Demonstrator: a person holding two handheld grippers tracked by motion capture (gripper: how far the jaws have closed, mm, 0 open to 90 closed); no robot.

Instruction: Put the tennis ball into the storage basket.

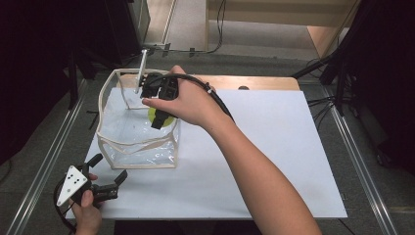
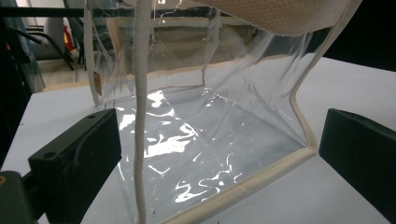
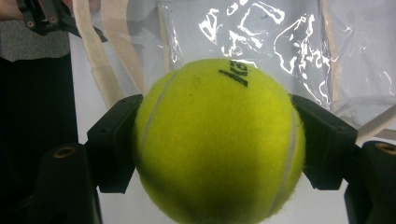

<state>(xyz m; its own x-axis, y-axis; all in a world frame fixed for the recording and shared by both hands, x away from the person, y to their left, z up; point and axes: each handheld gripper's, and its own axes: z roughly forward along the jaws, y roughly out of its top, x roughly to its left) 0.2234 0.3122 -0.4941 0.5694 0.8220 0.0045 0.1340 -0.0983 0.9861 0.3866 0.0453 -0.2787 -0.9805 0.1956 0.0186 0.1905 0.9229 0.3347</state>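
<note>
A clear plastic bag (image 1: 132, 134) with cream trim stands open on the white table top at the left. My right gripper (image 1: 161, 120) reaches down into its mouth, shut on a yellow-green tennis ball (image 1: 155, 115). In the right gripper view the tennis ball (image 3: 219, 140) is pressed between both black pads, with the clear plastic bag (image 3: 261, 37) behind it. My left gripper (image 1: 108, 171) rests open near the table's front left corner, close to the bag's near wall. The left gripper view has the bag (image 2: 201, 140) between and beyond the wide-set jaws, which do not touch it.
The white table top (image 1: 274, 147) stretches to the right of the bag. A metal post (image 1: 143, 63) rises behind the bag. Metal rails run along both sides of the table, and cables lie at the right.
</note>
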